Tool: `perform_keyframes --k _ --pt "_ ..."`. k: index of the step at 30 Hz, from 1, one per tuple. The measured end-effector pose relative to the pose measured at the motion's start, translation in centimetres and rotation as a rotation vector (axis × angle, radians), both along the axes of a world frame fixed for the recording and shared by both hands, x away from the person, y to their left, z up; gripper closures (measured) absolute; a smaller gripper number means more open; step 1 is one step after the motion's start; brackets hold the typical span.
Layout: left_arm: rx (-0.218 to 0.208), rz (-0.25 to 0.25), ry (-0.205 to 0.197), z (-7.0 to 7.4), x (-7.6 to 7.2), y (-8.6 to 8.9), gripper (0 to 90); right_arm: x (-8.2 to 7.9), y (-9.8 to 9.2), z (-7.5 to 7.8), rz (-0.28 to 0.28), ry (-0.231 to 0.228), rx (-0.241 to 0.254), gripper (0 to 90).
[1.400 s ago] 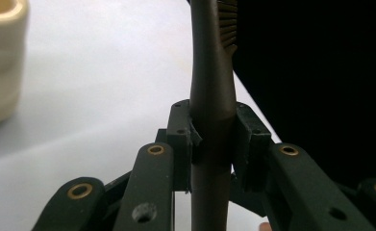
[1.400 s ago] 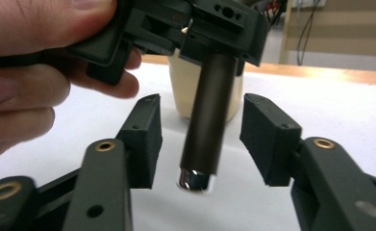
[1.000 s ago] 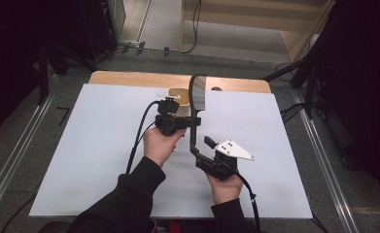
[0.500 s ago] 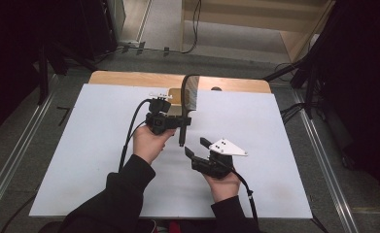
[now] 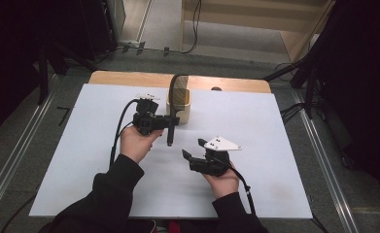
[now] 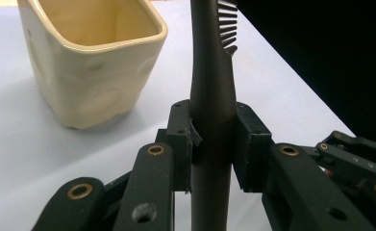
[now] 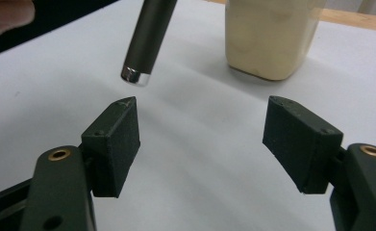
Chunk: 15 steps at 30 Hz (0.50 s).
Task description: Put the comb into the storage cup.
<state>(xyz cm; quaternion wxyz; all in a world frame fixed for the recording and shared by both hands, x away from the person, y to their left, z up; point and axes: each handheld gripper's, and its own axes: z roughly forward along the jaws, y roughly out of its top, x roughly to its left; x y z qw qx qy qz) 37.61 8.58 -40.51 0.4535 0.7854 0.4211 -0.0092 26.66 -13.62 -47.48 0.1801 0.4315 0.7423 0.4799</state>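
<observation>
The left gripper point(image 5: 170, 121) is pinching a dark brush point(image 6: 212, 91) by the middle of its handle; in the left gripper view both pads press flat on the handle, one on each side. The long axis of the brush is nearly upright: the curved head with bristles is at the top and the metal-capped end point(image 7: 136, 76) points down, hanging free above the white table point(image 5: 285, 145), not touching it.

The cream cup point(image 5: 180, 104) stands near the far edge of the table, about at its middle. From the high view, the brush is just at the near side of the cup, and its head seems to rise in front of the cup mouth, though how much gap remains is hard to judge there. So the cup lies beyond the brush, and the left hand is clearly the nearer one.

The right gripper point(image 5: 193, 150) has just been opening; its jaws stand spread with nothing between them, near the middle of the table, below the brush end.
</observation>
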Motion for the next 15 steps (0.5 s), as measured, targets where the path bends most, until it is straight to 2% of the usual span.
perform_keyframes --k 6,10,15 --pt "-0.015 -0.007 -0.007 0.31 -0.15 0.44 72.5 0.24 0.03 0.07 0.021 -0.008 -0.069 27.9" --pt "-0.036 -0.013 -0.008 0.52 -0.26 0.67 72.5 0.27 -0.26 0.16 0.051 0.000 -0.100 27.9" --pt "-0.036 -0.026 -0.011 0.54 -0.34 0.66 72.5 0.27 -0.89 0.24 0.080 0.006 -0.121 27.9"
